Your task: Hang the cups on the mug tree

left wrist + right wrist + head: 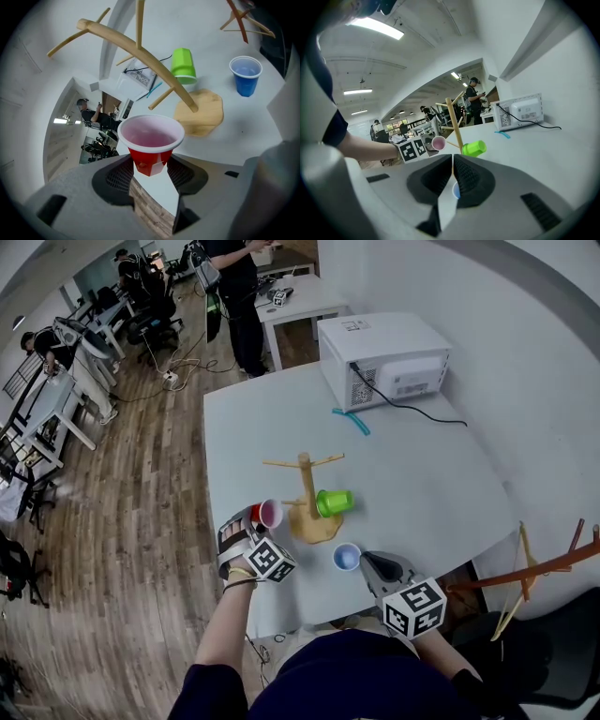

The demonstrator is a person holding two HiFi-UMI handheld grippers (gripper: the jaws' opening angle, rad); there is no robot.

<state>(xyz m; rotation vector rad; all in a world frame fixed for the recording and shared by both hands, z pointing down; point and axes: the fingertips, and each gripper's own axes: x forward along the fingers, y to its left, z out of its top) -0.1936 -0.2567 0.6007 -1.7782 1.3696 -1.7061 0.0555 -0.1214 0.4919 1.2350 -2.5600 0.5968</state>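
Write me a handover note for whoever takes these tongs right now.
Left tongs: shut on the red plastic cup with the white rim, held beside the wooden mug tree, not yet on a peg.
Right tongs: shut, empty, close to the blue plastic cup, which stands upright on the white table.
Done: green plastic cup hangs on a lower peg.
Left: hang the red cup, then the blue one.

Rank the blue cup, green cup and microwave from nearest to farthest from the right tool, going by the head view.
1. Blue cup, just left of the right tool, near the table's front edge.
2. Green cup, farther in, by the mug tree's trunk.
3. Microwave, at the table's far end.
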